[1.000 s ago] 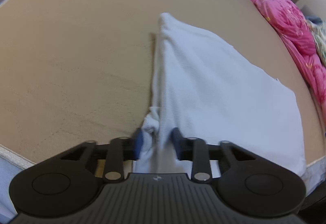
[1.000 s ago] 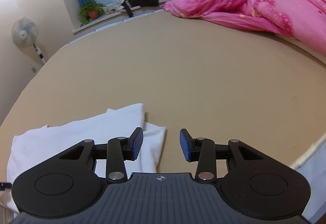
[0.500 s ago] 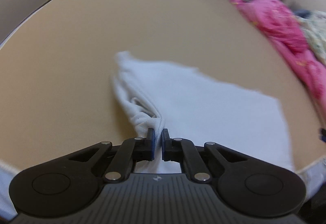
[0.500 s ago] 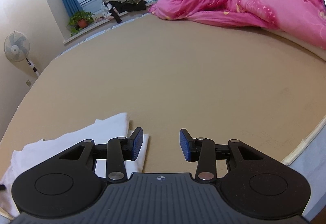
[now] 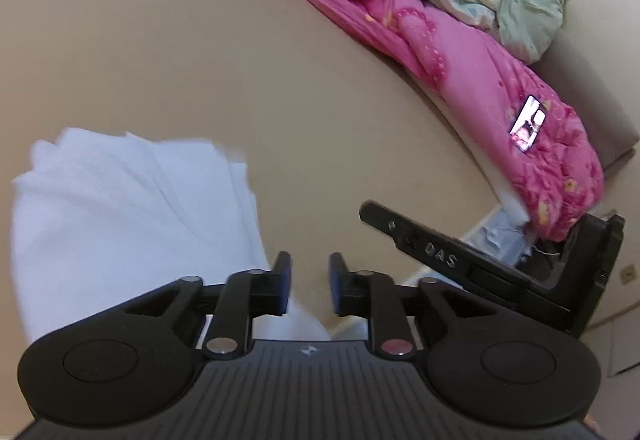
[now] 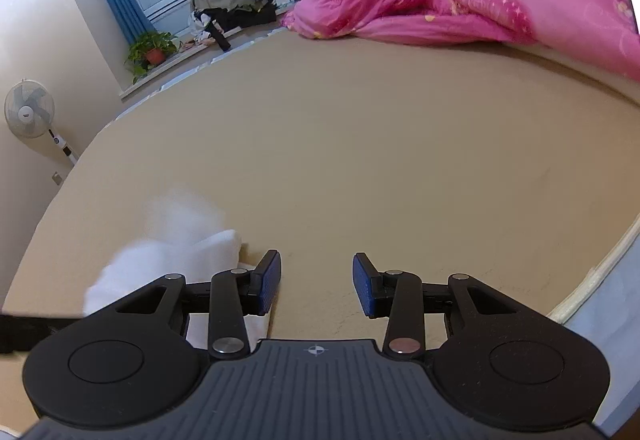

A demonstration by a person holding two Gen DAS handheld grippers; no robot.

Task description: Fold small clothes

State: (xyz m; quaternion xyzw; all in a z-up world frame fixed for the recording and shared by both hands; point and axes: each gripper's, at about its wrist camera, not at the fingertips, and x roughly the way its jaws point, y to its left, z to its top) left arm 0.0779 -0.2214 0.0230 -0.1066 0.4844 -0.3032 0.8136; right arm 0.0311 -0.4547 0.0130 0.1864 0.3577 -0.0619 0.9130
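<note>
While the white garment (image 5: 132, 207) is lying in a layered bundle on the tan bed (image 5: 200, 39), I'd guess the fold is mostly made but not tidied. From the left wrist view you can see several stacked edges along its right side, so it looks doubled over at least once, though the blur keeps me from telling how neat it is. My left tongs (image 5: 309, 286) are opening right now, and a bit of the white cloth sits low between them, but the pads aren't pressing on it, so I'm calling that let go. My right tongs (image 6: 316, 286) are parted with nothing but bare bed between the pads; the garment is just off to their left, blurry in that view.

What's left, as far as I can judge: flatten it, square the edges, maybe one more fold. I can't see any other small clothes waiting. The pink duvet (image 5: 460, 63) and a lit phone (image 5: 528, 123) on it are well apart from the work.
</note>
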